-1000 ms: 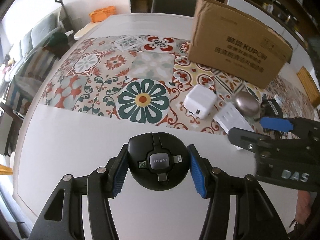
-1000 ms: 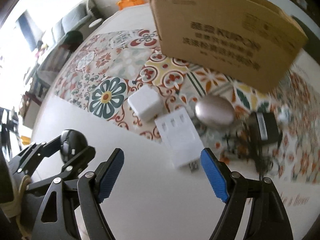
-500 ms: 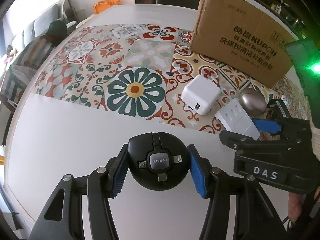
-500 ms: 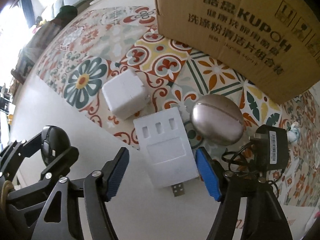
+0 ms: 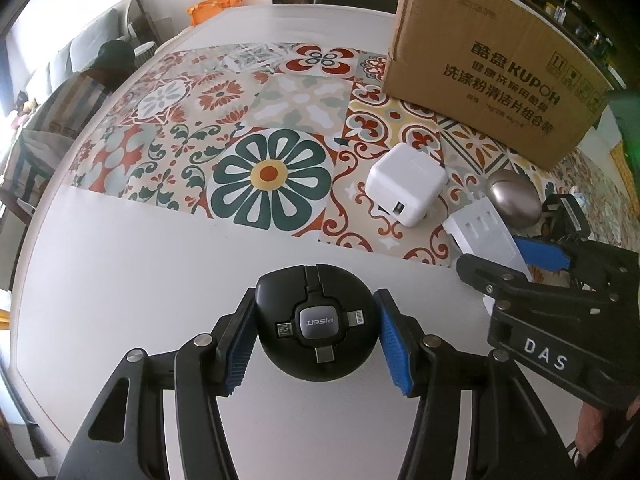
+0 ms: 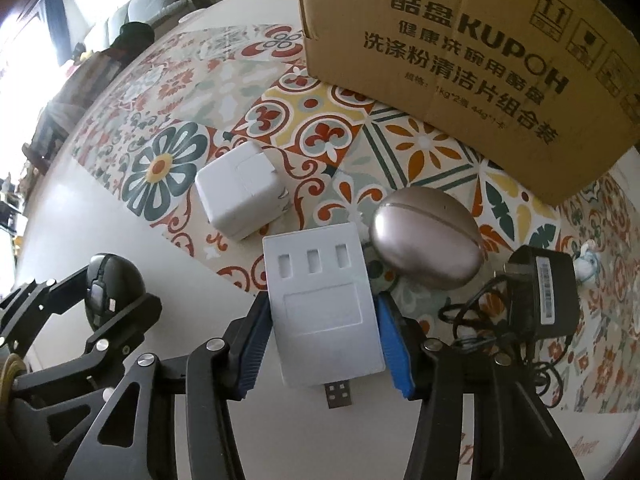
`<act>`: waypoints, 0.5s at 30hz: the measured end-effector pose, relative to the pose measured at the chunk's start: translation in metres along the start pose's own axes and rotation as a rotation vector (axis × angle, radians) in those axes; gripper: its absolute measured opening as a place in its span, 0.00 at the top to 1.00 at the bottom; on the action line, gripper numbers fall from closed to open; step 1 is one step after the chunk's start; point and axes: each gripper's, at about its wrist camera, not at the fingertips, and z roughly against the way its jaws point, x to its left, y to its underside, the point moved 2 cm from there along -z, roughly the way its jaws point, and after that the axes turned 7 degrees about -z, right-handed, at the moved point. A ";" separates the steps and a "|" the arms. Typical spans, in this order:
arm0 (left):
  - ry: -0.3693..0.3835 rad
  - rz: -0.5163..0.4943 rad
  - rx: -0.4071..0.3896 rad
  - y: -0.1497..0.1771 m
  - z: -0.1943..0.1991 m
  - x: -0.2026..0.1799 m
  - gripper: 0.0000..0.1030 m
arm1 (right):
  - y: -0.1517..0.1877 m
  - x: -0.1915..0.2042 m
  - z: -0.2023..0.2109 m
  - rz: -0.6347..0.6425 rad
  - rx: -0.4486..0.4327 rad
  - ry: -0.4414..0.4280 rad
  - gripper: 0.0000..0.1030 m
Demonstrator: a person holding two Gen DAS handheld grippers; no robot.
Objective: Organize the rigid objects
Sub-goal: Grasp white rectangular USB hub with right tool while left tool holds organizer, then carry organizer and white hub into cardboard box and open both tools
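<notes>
My left gripper [image 5: 316,336] is shut on a round black Pisen cable adapter [image 5: 316,326], held just above the white table; it also shows in the right wrist view [image 6: 112,284]. My right gripper [image 6: 324,344] has its blue pads against both sides of a flat white USB hub [image 6: 324,304], whose plug points toward the camera. In the left wrist view the hub [image 5: 482,230] lies partly behind the right gripper [image 5: 520,256]. A white cube charger [image 6: 240,194] and a metallic oval case [image 6: 428,240] lie beside the hub.
A large cardboard box [image 6: 460,52] stands at the back on the patterned mat [image 5: 248,120]. A black power adapter with a tangled cord [image 6: 536,296] lies right of the hub. The white table edge [image 5: 24,264] curves at the left.
My right gripper moved forward over the white USB hub and its jaws closed from wide open onto the hub's sides. The left gripper kept its hold on the black adapter.
</notes>
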 end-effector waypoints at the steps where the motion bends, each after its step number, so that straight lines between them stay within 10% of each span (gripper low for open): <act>1: 0.000 0.000 -0.001 0.000 0.001 0.000 0.46 | 0.001 0.000 0.002 -0.001 -0.002 -0.002 0.50; 15: 0.002 -0.050 -0.074 -0.008 0.038 0.001 0.46 | 0.017 -0.004 0.059 -0.103 -0.094 -0.055 0.50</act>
